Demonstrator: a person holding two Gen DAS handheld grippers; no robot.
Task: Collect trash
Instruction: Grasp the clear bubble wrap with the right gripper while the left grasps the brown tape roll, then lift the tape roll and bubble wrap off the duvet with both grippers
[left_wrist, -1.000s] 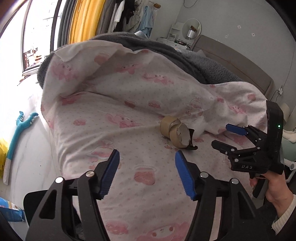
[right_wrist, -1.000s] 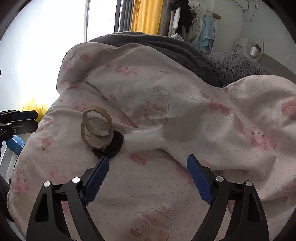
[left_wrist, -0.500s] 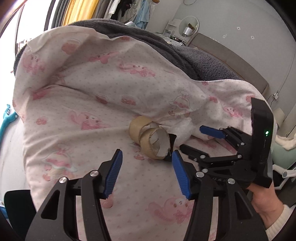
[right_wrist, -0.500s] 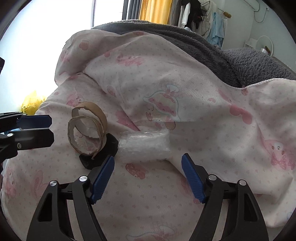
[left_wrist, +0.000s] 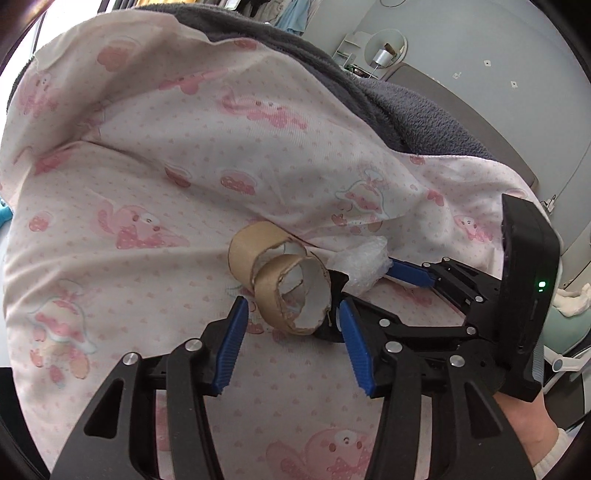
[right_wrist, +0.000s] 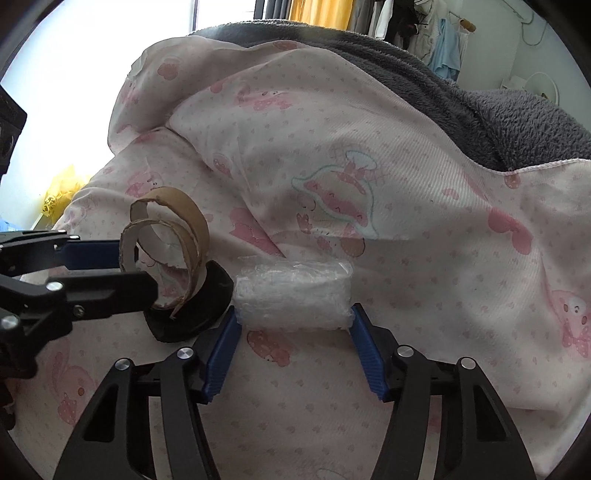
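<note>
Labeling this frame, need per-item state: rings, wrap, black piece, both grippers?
Cardboard rings: torn, standing on edge on the blanket.
Bubble wrap: wadded, between the right gripper fingers.
Black piece: flat under the rings.
Left gripper: closing around the rings.
Right gripper: closing, pads at the wrap's ends.

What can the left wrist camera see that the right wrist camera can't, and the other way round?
Only the left wrist view shows the person's hand under the right gripper, and its green light. Only the right wrist view shows something crumpled and yellow by the window. Both show the cardboard rings, the black piece, the bubble wrap and the pink blanket. Both grippers' jaws are closing.
</note>
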